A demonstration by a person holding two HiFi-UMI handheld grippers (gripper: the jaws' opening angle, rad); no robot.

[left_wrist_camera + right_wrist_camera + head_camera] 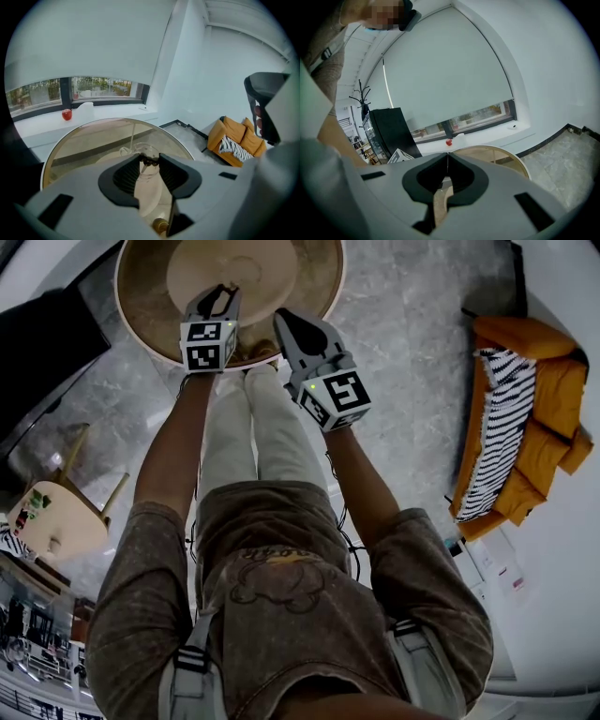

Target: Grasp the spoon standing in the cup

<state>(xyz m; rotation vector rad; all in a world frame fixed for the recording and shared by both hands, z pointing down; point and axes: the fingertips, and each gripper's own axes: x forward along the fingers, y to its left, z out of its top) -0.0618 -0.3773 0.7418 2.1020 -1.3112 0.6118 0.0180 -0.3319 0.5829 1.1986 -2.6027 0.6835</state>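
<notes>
Left gripper (149, 164): jaws part-closed, tips pinching a small dark knobby piece that I take for the top end of the spoon (150, 161). The rest of the spoon is not readable. It sits at the rim of a clear glass cup (142, 151). The cup is at 12 o'clock just past the jaw tips, its handle at 9 o'clock. It stands near the middle of the round glass-topped table (56, 157).

Head view: the table (141, 296) is at 12 o'clock from the person. The left gripper (228, 289) is over it at 11 o'clock, and the right gripper (284, 317) is just beside it at the table's near edge. The cup is too small to find there.

Right gripper (447, 158): jaws pressed together at the tips, nothing between, aimed past the table toward the window.

Handling, judged: the spoon looks light, stiff, thin and probably smooth, so it could swivel or slip in a tip pinch. The best hold is the top end above the rim, clear of the glass. The cup looks fragile and light, and a sideways drag could tip it, so the pull wants to go straight up.
</notes>
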